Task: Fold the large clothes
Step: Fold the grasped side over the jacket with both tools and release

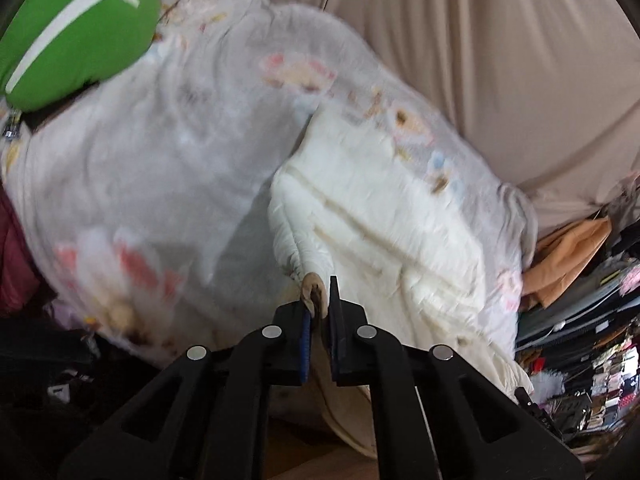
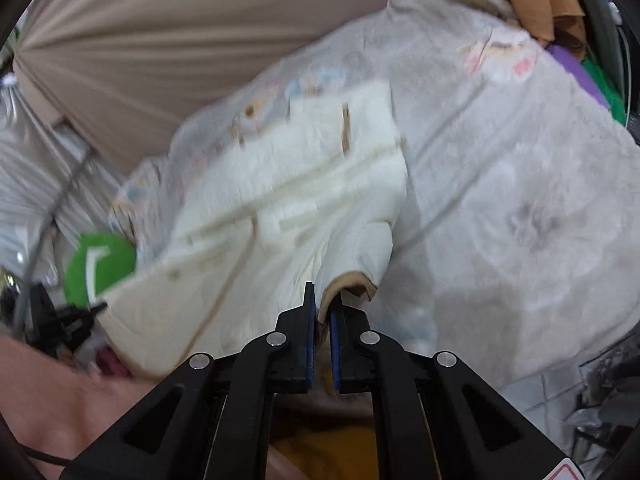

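A cream padded garment (image 1: 384, 216) lies spread on a pale printed blanket (image 1: 160, 152). My left gripper (image 1: 320, 300) is shut on the garment's tan-lined edge (image 1: 314, 292), which stands up between the jaws. In the right wrist view the same garment (image 2: 288, 208) lies on the blanket (image 2: 500, 184). My right gripper (image 2: 324, 308) is shut on another tan-lined cuff or hem (image 2: 348, 286) of it. Both views are motion-blurred.
A green cushion with a white stripe (image 1: 76, 28) sits at the blanket's far left, also in the right wrist view (image 2: 98, 268). Beige fabric (image 1: 480, 40) backs the scene. Orange cloth (image 1: 568, 256) and cluttered items (image 1: 580, 360) lie to the right. A forearm (image 2: 60, 392) shows lower left.
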{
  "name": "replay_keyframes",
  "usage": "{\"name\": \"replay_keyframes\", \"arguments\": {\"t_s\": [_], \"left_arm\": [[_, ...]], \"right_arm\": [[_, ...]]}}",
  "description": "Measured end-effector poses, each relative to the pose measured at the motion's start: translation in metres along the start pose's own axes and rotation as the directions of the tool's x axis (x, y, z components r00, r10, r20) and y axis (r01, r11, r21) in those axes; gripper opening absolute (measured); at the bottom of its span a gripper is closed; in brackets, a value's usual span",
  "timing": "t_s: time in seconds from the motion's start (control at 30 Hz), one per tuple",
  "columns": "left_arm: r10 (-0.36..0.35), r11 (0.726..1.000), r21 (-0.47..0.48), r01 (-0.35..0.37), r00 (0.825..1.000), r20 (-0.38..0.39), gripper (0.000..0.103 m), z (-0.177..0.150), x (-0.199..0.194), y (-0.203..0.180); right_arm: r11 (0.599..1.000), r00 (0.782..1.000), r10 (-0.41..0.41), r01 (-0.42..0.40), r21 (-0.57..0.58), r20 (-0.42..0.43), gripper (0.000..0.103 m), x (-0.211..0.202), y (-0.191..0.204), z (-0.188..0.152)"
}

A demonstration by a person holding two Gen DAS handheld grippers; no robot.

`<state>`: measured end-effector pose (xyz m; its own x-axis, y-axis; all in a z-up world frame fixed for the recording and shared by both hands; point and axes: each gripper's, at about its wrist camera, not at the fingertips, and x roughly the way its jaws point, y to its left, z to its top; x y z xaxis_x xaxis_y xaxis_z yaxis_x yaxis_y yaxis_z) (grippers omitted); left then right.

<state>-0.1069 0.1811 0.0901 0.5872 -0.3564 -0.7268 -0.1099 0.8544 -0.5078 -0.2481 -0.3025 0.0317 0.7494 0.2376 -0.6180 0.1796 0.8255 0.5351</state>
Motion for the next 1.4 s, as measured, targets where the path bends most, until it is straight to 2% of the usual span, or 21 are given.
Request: {"name": "replay_keyframes", "arguments": {"t_s": [0.1, 0.23, 0.3, 0.4, 0.47, 0.53, 0.67, 0.7, 0.77, 0.8, 0.83, 0.87, 0.9, 0.93, 0.97, 1.03, 1.17, 1.2, 1.27, 1.37, 1.4], "left_arm": [[-0.045, 0.998, 0.057, 0.039, 0.994, 0.101, 0.005, 0.036, 0.005, -0.029], [-0.046, 0.993, 0.111, 0.026, 0.981, 0.190, 0.006, 0.085, 0.048, -0.046], [-0.032, 0.995, 0.095, 0.013, 0.980, 0.195, 0.006, 0.105, 0.084, -0.048], [0.024, 0.995, 0.087, -0.042, 0.981, 0.193, 0.006, 0.127, 0.135, -0.047], [0.076, 0.989, 0.113, -0.098, 0.979, 0.189, 0.006, 0.136, 0.168, -0.052], [0.137, 0.978, 0.131, -0.160, 0.976, 0.169, 0.007, 0.145, 0.203, -0.053], [0.175, 0.976, 0.104, -0.189, 0.976, 0.129, 0.013, 0.154, 0.250, -0.048], [0.184, 0.975, 0.102, -0.197, 0.975, 0.123, 0.017, 0.156, 0.260, -0.047], [0.192, 0.974, 0.096, -0.205, 0.973, 0.126, 0.024, 0.159, 0.269, -0.046], [0.185, 0.976, 0.092, -0.199, 0.972, 0.143, 0.031, 0.159, 0.267, -0.048], [0.173, 0.978, 0.085, -0.191, 0.969, 0.178, 0.044, 0.161, 0.260, -0.050], [0.175, 0.977, 0.081, -0.199, 0.955, 0.240, 0.053, 0.163, 0.250, -0.054], [0.190, 0.972, 0.080, -0.222, 0.936, 0.295, 0.066, 0.165, 0.240, -0.058], [0.180, 0.972, 0.085, -0.220, 0.924, 0.337, 0.070, 0.168, 0.229, -0.061], [0.161, 0.973, 0.102, -0.209, 0.922, 0.352, 0.071, 0.172, 0.220, -0.063], [0.178, 0.967, 0.117, -0.227, 0.928, 0.328, 0.075, 0.175, 0.210, -0.063], [0.163, 0.977, 0.096, -0.189, 0.959, 0.234, 0.081, 0.156, 0.203, -0.041], [0.167, 0.981, 0.073, -0.182, 0.971, 0.173, 0.083, 0.142, 0.208, -0.027], [0.179, 0.983, 0.019, -0.181, 0.981, 0.068, 0.083, 0.121, 0.219, -0.004], [0.167, 0.983, -0.063, -0.170, 0.985, -0.053, 0.083, 0.093, 0.234, 0.023], [0.161, 0.983, -0.076, -0.166, 0.985, -0.066, 0.083, 0.085, 0.237, 0.029]], "right_arm": [[0.996, 0.982, 0.088, -0.085, -0.023, 0.166, 0.006, 0.004, 0.018, 0.051], [0.991, 0.953, 0.131, -0.129, -0.025, 0.273, 0.006, 0.045, 0.021, 0.103], [0.992, 0.951, 0.122, -0.126, -0.005, 0.284, 0.006, 0.072, 0.017, 0.122], [0.994, 0.953, 0.092, -0.103, 0.025, 0.287, 0.007, 0.114, 0.012, 0.148], [0.999, 0.958, 0.030, -0.034, 0.009, 0.284, 0.008, 0.140, 0.011, 0.160], [1.000, 0.964, -0.002, -0.002, 0.016, 0.266, 0.010, 0.165, 0.008, 0.169], [0.996, 0.968, -0.047, 0.026, 0.087, 0.248, 0.019, 0.199, -0.007, 0.180], [0.994, 0.963, -0.046, 0.018, 0.108, 0.267, 0.023, 0.200, -0.009, 0.181], [0.991, 0.942, -0.056, 0.013, 0.131, 0.330, 0.039, 0.194, -0.012, 0.183], [0.989, 0.927, -0.070, 0.017, 0.146, 0.369, 0.052, 0.188, -0.012, 0.183], [0.987, 0.911, -0.079, 0.013, 0.162, 0.405, 0.058, 0.180, -0.014, 0.184], [0.986, 0.900, -0.081, 0.008, 0.169, 0.427, 0.058, 0.173, -0.014, 0.184], [0.986, 0.896, -0.086, 0.014, 0.167, 0.435, 0.058, 0.168, -0.014, 0.186], [0.987, 0.895, -0.093, 0.026, 0.156, 0.436, 0.059, 0.164, -0.013, 0.186], [0.989, 0.896, -0.102, 0.047, 0.138, 0.432, 0.059, 0.160, -0.013, 0.185], [0.990, 0.910, -0.133, 0.103, 0.095, 0.393, 0.064, 0.156, -0.013, 0.178], [0.979, 0.949, -0.200, 0.202, 0.017, 0.245, 0.071, 0.160, -0.028, 0.147], [0.976, 0.954, -0.213, 0.217, 0.004, 0.209, 0.071, 0.163, -0.032, 0.140], [0.970, 0.965, -0.236, 0.240, -0.023, 0.118, 0.071, 0.177, -0.040, 0.126], [0.970, 0.971, -0.237, 0.239, -0.035, 0.039, 0.071, 0.193, -0.047, 0.109], [0.970, 0.970, -0.241, 0.241, -0.033, 0.017, 0.071, 0.198, -0.049, 0.104]]}}
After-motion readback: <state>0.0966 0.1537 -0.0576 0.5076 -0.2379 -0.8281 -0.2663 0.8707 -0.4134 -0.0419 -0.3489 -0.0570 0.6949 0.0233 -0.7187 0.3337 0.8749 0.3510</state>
